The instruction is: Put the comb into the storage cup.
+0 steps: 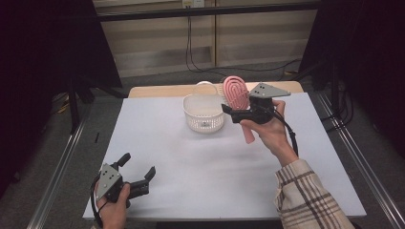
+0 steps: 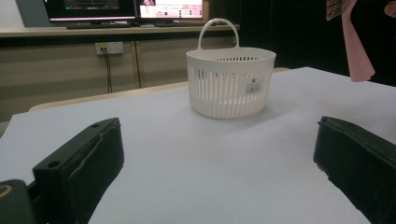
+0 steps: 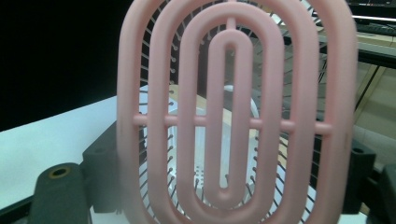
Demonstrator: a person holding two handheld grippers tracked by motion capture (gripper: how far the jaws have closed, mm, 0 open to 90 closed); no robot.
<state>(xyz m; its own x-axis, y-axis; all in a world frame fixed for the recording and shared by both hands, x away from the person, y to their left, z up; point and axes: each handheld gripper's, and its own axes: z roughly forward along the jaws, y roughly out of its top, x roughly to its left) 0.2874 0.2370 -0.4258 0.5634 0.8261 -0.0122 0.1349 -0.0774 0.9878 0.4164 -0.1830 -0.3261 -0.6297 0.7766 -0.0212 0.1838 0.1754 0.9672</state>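
1. The fingers of the right gripper (image 1: 229,113) are pinched on a pink hairbrush (image 1: 237,92), which is held upright in the air with its head up and its handle hanging below the hand. In the right gripper view the slotted brush head (image 3: 233,116) is seen close up, gripped between the two black fingers (image 3: 100,170).

2. The brush is held just right of the white basket (image 1: 204,112), which stands at the far middle of the white counter (image 1: 191,167). Through the slots of the brush head the basket can be made out beyond it.

3. The fingers of the left gripper (image 1: 138,167) are spread wide and hold nothing; that gripper is rested low at the near left of the counter, well apart from the basket. In the left gripper view the basket (image 2: 231,81) is seen upright, its handle raised, with the pink brush handle (image 2: 357,44) hanging at the upper right.

4. The step in hand is judged to be the placing of the brush into the basket. For this to be done well, the brush should be carried left until it hangs over the open mouth, clear of the raised handle, and lowered handle-first before the grip is eased.

5. The basket looks light, so its rim should not be struck; it could be steadied by the left gripper if it slides.
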